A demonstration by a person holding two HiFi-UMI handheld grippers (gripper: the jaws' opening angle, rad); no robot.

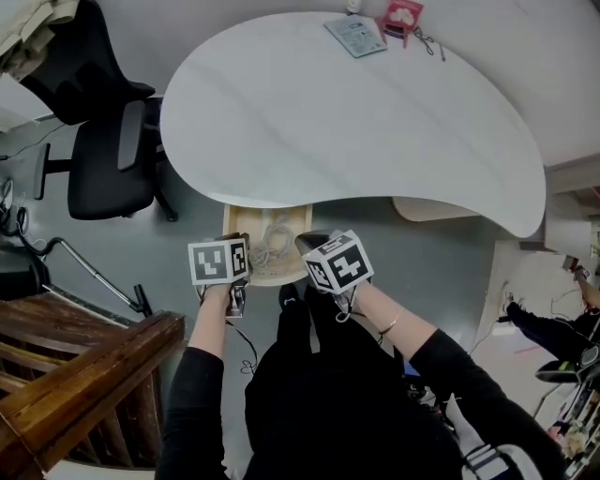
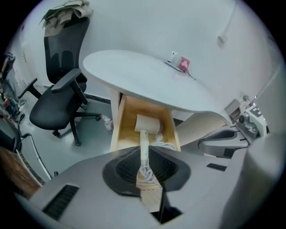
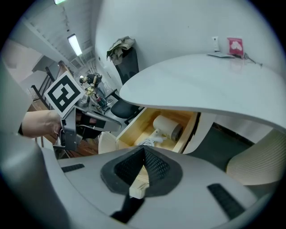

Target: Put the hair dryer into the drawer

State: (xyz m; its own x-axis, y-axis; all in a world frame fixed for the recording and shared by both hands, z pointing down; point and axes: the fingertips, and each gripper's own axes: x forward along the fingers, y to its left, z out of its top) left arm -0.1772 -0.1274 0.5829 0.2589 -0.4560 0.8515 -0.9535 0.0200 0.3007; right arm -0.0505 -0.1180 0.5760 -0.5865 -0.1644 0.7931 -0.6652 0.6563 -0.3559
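Hair dryer (image 2: 149, 124): white, lying inside the open drawer (image 2: 117, 127). Its handle points to the front, and its white cord (image 2: 145, 172) is piled at the handle's end.
Drawer: light wood, pulled out from under the white worktop (image 1: 356, 122).
Left tongs (image 2: 144, 147): above the drawer's front, nearly closed with just a thin gap, holding nothing.
Right tongs (image 3: 144, 146): near the drawer's front right corner, tips together, holding nothing.
Worktop: a pink thing (image 1: 400, 17) and a flat packet (image 1: 356, 36) sit at its far edge.
Chair (image 1: 108, 159): black, left of the worktop.
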